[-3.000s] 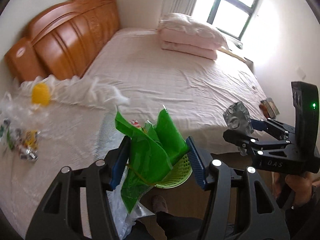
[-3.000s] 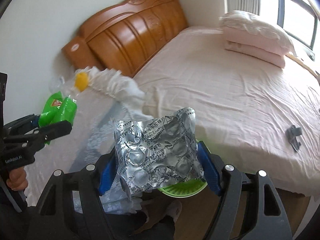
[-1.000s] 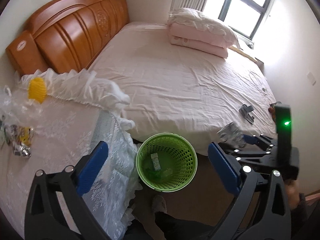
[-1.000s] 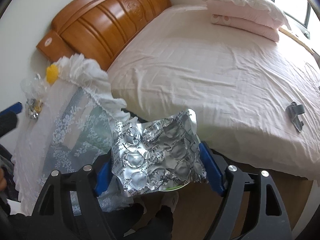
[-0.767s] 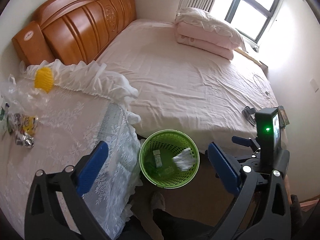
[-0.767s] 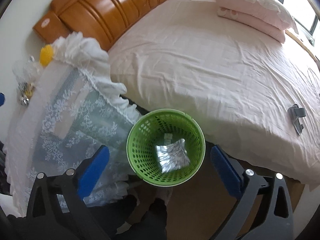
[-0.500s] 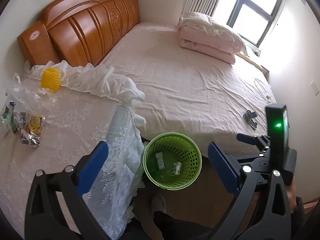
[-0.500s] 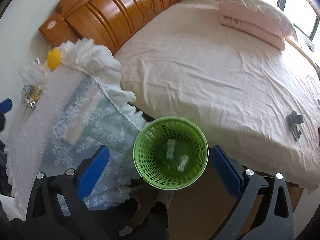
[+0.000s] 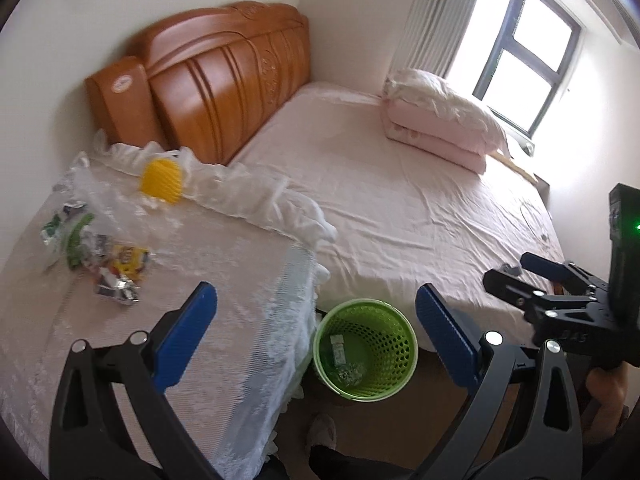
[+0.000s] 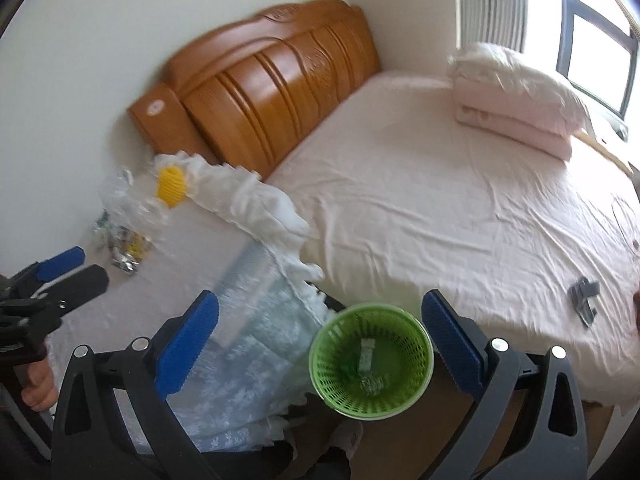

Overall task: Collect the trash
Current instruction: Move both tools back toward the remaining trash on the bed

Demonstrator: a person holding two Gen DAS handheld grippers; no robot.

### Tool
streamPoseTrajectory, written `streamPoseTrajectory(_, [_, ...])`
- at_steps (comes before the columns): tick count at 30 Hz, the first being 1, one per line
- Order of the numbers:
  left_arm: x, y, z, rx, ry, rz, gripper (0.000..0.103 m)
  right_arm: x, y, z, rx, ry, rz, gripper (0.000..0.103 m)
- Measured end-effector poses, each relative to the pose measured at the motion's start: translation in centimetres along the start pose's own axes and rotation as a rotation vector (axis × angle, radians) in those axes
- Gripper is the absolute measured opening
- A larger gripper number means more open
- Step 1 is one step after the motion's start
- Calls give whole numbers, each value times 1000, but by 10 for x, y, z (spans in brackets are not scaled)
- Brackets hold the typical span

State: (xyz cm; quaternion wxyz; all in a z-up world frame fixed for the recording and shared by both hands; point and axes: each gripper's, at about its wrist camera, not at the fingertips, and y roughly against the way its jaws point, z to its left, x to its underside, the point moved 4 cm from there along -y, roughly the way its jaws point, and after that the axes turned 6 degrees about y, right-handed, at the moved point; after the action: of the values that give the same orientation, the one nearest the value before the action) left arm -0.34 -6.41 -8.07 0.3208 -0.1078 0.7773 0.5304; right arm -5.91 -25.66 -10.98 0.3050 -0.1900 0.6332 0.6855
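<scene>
Below both grippers' spread, empty jaws, a green basket point(image 10: 372, 364) holds crumpled wrappers point(image 10: 370, 380).

Lace-covered table point(image 9: 224, 320) bears wrappers point(image 9: 116, 268); green bin point(image 9: 364, 354) on floor point(image 9: 400, 432).

Wrappers point(image 9: 100, 256) on lace-covered table point(image 9: 208, 320) blurred, unreadable; scraps in green basket point(image 10: 372, 364) too small to identify; hand point(image 10: 38, 390) cut off by edge.

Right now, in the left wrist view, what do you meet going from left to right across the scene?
Pile of wrappers → yellow object → green basket → folded pink quilt → right gripper.
</scene>
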Motion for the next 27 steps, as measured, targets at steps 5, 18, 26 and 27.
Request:
streamPoseTrajectory(5, [3, 13, 24, -41, 32, -23, 95, -14, -1, 31, -40, 42, -30, 101])
streamPoseTrajectory(18, [8, 33, 82, -132, 143, -51, 95, -34, -20, 83, -127, 117, -32, 101])
streamPoseTrajectory(26, [12, 39, 103, -164, 186, -63, 95, -37, -25, 94, -143, 143, -30, 101])
streamPoseTrajectory(27, [12, 40, 105, -169, 189, -65, 95, -36, -25, 94, -146, 143, -30, 101])
